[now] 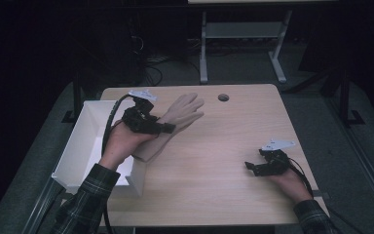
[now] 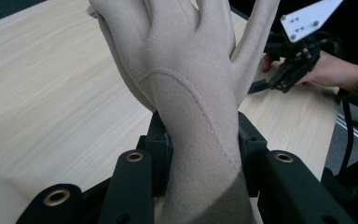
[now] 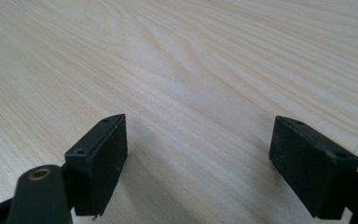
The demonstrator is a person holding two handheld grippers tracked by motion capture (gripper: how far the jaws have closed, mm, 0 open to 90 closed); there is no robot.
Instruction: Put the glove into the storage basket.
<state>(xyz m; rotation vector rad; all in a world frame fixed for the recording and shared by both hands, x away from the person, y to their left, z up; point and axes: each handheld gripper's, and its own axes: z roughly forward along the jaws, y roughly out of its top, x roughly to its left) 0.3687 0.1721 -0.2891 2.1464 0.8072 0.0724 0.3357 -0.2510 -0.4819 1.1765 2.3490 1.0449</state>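
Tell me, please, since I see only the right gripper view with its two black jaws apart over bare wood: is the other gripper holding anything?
Observer: Yes. The left gripper is shut on a beige glove, gripped at the wrist.
Operator: Thank you. Is the glove lying on the table?
Observer: In the high view its fingers point out over the table, and its cuff end hangs by the corner of a white bin at the table's left edge.
Operator: And where is my gripper?
Observer: The right gripper rests near the table's right edge, open, well apart from the glove.
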